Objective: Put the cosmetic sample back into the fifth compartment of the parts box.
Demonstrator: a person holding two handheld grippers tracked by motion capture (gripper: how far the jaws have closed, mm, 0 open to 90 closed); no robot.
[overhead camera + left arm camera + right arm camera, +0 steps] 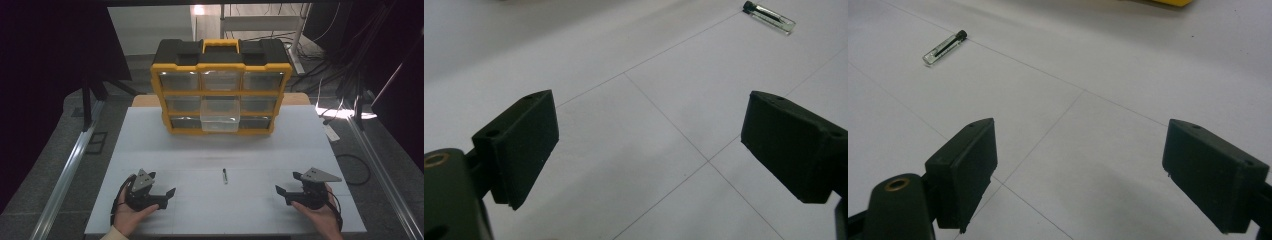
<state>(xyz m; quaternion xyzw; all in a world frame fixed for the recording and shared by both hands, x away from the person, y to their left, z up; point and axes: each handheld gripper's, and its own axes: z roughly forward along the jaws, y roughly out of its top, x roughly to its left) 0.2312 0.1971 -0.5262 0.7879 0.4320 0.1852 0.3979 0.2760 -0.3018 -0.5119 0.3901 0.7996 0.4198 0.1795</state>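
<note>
Currently, the left gripper (167, 194) rests on the white table (165, 150) near its front-left corner, held in the person's left hand (131, 214). Its jaws stand wide apart with nothing between them, as the left gripper view (649, 150) confirms.

One small clear vial (225, 176) with a black cap lies flat at table centre, between the two grippers and well apart from each. It appears at the upper right of the left gripper view (770, 18) and at the upper left of the right gripper view (944, 47). Bare surface surrounds it on every side.

One yellow-and-black organizer (221, 86) stands upright at the far edge of the table. It holds nine clear drawers in three rows of three. One drawer (220, 116), apparently the centre one, is pulled out toward the person; its exact row is hard to confirm from the high view.

The right gripper (281, 192) rests near the front-right corner in the right hand (320, 212), jaws likewise spread and empty (1078, 170).

Open table lies between organizer and grippers. Dark floor and cables (345, 65) border the table at right.
</note>
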